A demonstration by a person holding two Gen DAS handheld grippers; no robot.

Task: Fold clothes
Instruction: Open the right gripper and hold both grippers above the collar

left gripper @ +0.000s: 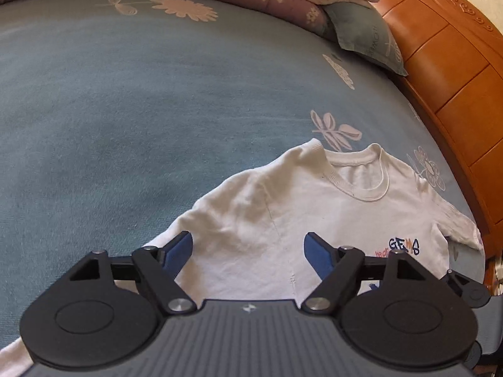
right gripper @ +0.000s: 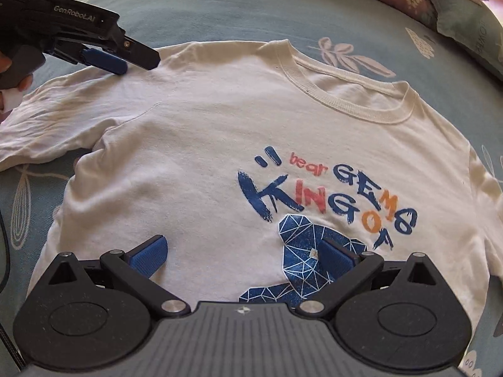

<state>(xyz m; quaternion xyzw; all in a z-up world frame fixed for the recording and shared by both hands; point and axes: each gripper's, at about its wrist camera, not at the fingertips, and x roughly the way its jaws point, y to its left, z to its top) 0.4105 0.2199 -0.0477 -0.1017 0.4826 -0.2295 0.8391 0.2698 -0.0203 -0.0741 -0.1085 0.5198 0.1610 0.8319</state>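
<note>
Under both open jaws, tee (right gripper: pixel 220 132) flat

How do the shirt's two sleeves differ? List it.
The near sleeve shows whole, spread out and wrinkled; the far sleeve is cut off at the picture's edge. The left gripper hangs by the near sleeve's shoulder; nothing is near the far one. Both are short, white and lie on the bed.

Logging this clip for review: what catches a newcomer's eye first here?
A white T-shirt with a blue, red and orange print lies face up on the blue floral bedsheet. The left gripper hovers open by its shoulder; the right gripper is open over the print.
</note>
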